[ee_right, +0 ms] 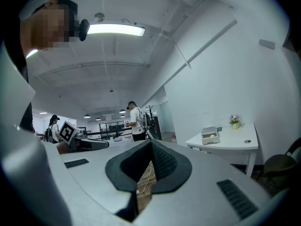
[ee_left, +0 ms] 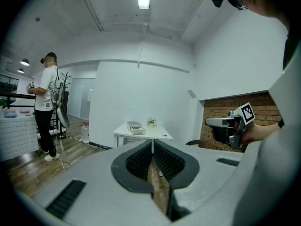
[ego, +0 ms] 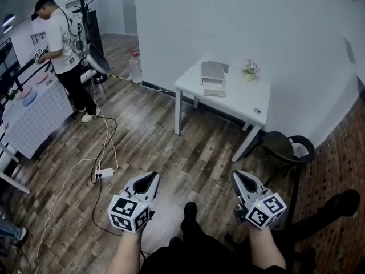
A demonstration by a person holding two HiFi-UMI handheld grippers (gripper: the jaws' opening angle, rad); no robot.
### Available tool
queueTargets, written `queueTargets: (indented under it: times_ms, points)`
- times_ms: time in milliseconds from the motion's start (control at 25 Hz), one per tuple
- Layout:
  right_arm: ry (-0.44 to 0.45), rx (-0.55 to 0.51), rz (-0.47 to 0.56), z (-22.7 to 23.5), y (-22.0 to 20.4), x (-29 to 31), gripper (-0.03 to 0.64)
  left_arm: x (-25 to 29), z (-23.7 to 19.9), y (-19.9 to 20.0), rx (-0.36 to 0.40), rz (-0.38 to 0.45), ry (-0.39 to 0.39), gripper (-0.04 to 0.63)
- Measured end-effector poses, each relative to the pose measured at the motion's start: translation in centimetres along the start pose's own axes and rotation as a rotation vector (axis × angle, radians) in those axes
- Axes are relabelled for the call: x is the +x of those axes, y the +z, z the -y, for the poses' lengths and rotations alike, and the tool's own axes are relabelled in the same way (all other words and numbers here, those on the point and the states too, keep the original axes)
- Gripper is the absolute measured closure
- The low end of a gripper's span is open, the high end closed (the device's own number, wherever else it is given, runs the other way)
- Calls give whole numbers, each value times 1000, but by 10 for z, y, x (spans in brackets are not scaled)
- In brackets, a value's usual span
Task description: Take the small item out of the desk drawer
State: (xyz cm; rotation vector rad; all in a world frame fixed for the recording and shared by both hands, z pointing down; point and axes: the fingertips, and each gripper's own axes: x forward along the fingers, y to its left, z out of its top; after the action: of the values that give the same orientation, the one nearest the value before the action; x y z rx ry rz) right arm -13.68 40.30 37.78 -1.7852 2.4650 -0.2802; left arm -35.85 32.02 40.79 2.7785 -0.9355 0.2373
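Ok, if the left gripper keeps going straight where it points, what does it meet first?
Probably the white desk: the shut fingers of the left gripper line up with it, just below the small drawer unit. Only wood floor shows in between, though depth is unclear.

An office room: white desk (ego: 238, 99), black chair (ego: 284, 147), floor power strip (ego: 104, 174).

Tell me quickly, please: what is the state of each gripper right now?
Left gripper: closed, holding nothing.
Right gripper: closed, holding nothing.
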Motion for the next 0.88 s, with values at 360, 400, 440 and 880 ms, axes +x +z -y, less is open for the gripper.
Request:
queueTargets:
  times_ms: [360,400,440,880]
  points:
    - [4,33,-52,53,-20,55,615,79,-35,-8,-22,-64,-27,572]
    - [-6,41,-55,65,-21,62,615,92,-39,-7,-21,-72,-36,572]
    - [-15,47,-54,76,-20,70,615,106,-44,-4,-19,-80,-45,572]
    - [-65,97,-48,203,3,149,615,264,-73,51,31,-102,-115,572]
